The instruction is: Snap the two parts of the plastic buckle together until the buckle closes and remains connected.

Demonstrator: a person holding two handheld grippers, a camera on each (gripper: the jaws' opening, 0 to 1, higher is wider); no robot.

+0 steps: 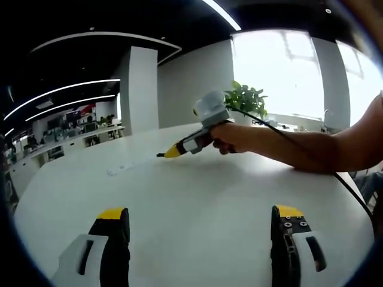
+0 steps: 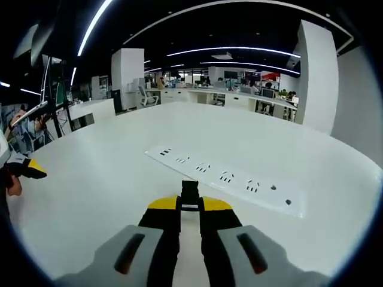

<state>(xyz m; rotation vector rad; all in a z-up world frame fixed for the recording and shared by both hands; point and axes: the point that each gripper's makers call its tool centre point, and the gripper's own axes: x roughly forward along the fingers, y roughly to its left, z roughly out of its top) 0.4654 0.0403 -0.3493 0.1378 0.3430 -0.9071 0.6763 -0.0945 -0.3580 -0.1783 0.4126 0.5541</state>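
Observation:
In the right gripper view my right gripper (image 2: 190,206) is shut on a small black buckle part (image 2: 190,192), which sticks out forward between the yellow-tipped jaws above the white table (image 2: 108,179). In the left gripper view that right gripper (image 1: 172,151) comes in from the right, held by a hand (image 1: 230,136), with a dark tip at its front just over the table. My left gripper (image 1: 200,213) is open, its jaws wide apart with nothing between them. Its yellow tip (image 2: 33,168) shows at the left edge of the right gripper view.
A long white power strip (image 2: 227,177) lies flat on the table ahead of the right gripper, seen faintly as a strip (image 1: 128,166) in the left gripper view. A potted plant (image 1: 246,98) stands at the table's far side. A black cable (image 1: 311,156) trails along the person's forearm.

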